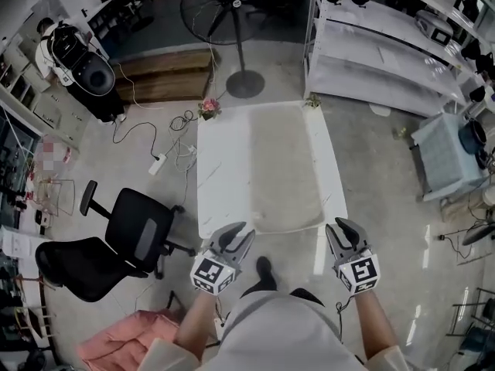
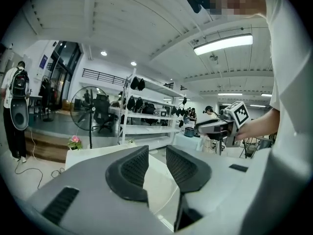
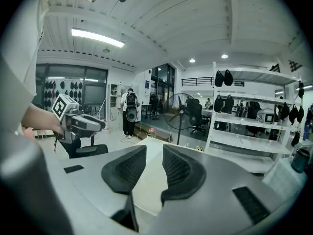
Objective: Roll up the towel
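My left claw (image 1: 237,235) sits at the lower middle of the head view, jaws partly apart with nothing between them. My right claw (image 1: 345,230), further right, is also part-open and empty. Just above both, toward the frame's centre, lies the pale beige rectangular cloth towel (image 1: 282,161). It is spread flat and unrolled on the white rectangular bench (image 1: 220,168). Its long axis runs straight up the frame, away from me, and its short near edge lies between my two claws. Each claw is about equally near its own corner, so I judge the roll should start from that near edge. The cloth looks thin, faintly mottled and limp.
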Demonstrator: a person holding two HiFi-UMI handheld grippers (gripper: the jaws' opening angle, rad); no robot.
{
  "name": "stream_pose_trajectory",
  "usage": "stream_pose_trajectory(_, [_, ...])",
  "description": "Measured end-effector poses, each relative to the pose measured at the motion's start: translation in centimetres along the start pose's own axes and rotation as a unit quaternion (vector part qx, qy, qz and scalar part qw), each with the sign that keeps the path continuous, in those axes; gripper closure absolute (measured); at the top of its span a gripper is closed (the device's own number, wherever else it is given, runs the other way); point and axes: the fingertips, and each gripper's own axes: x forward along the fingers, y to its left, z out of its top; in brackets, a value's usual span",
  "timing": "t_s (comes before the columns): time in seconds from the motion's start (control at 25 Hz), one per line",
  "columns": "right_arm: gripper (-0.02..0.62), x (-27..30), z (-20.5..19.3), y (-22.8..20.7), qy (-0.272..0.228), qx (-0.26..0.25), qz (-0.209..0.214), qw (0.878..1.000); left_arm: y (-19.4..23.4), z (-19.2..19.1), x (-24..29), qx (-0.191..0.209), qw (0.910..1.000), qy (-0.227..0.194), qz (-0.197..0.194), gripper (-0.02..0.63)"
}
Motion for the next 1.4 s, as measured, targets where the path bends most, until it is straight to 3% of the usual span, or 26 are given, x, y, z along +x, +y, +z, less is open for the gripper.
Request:
stream_pose_trajectory(0.44, [0.480,4.3,-2.0,-1.9,0.042,-0.002,0.025,0.999,2.5,-2.7,3.9,-0.011,0.9989,0.042,-0.016,0.476])
stream_pose_trajectory(0.8, [0.480,7.5,-6.0,-4.4,0.081,0.001,0.094,0.992,2.8,-6.1,7.5,-0.020,0.9969,0.076,0.002,0.474])
stream_pose_trajectory(1.16, [0.479,10.3,-15.0,-4.5,0.168,-0.026,0.195,0.966,2.7,-14.2,11.6,-0.006,0.9861,0.165,-0.017,0.469])
stream_pose_trajectory(1.4, [0.477,11.8,-20.5,-4.1,0.217,-0.043,0.245,0.944,2.4,-21.2,12.6,0.020,0.9659,0.254,-0.044,0.459])
